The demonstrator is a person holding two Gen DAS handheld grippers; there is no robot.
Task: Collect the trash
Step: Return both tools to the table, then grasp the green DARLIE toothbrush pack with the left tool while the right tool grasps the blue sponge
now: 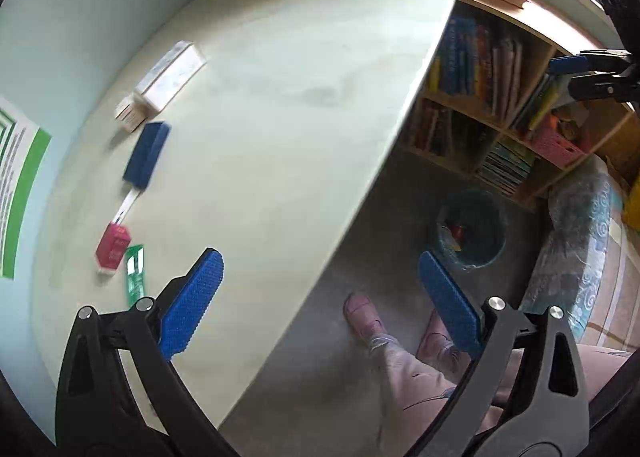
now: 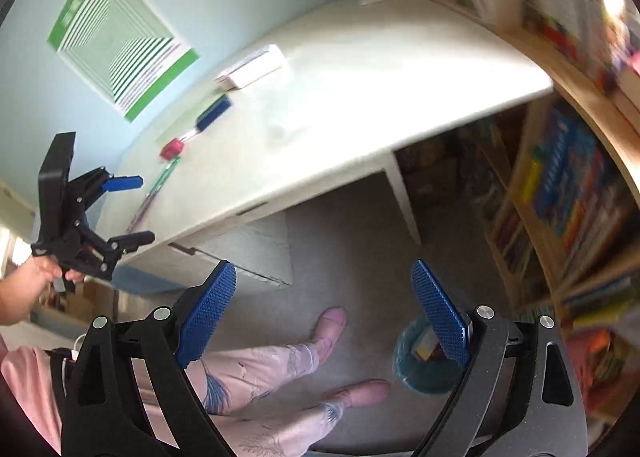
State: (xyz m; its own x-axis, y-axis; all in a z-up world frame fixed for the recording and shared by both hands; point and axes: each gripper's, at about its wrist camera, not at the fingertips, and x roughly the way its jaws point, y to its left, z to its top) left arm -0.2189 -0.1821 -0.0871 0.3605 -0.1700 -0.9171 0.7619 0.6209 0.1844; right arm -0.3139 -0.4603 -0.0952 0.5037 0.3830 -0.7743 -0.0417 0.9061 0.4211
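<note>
- Left gripper [image 1: 320, 305]: fingers spread wide, nothing between the blue pads [image 1: 192, 301]. It hangs over the near edge of the pale desk [image 1: 300, 97].
- Right gripper [image 2: 324, 309]: fingers likewise released and empty, held off the desk and over the floor, with the person's pink slippers [image 2: 330, 327] below.
- Trash candidates lie on the desk ahead and to the left of the left fingers: a red carton [image 1: 113, 247] with a straw, and a green wrapper [image 1: 135, 273] touching it, just beyond the left fingertip.
- Farther along the same line sit a blue eraser-like block [image 1: 146, 155] and a white box [image 1: 170, 77]. Whether these count as trash cannot be told.
- Waste bin [image 1: 470, 233]: on the floor beyond the desk edge, past the right finger of the left gripper. From the right wrist it [image 2: 404, 353] shows partly behind the right pad, with some items already inside.
- Judgement: the step in hand is reaching for the next piece, most likely the red carton, as it is nearest.
- To do it well: swing the left fingers leftward until the carton sits between them, straddle its narrow sides, and close gently, since a thin carton would crush or squirt.
- The flat wrapper looks harder; pinching at a lifted edge should work better than pressing down.
- Both views are motion-blurred, so small details are uncertain.
</note>
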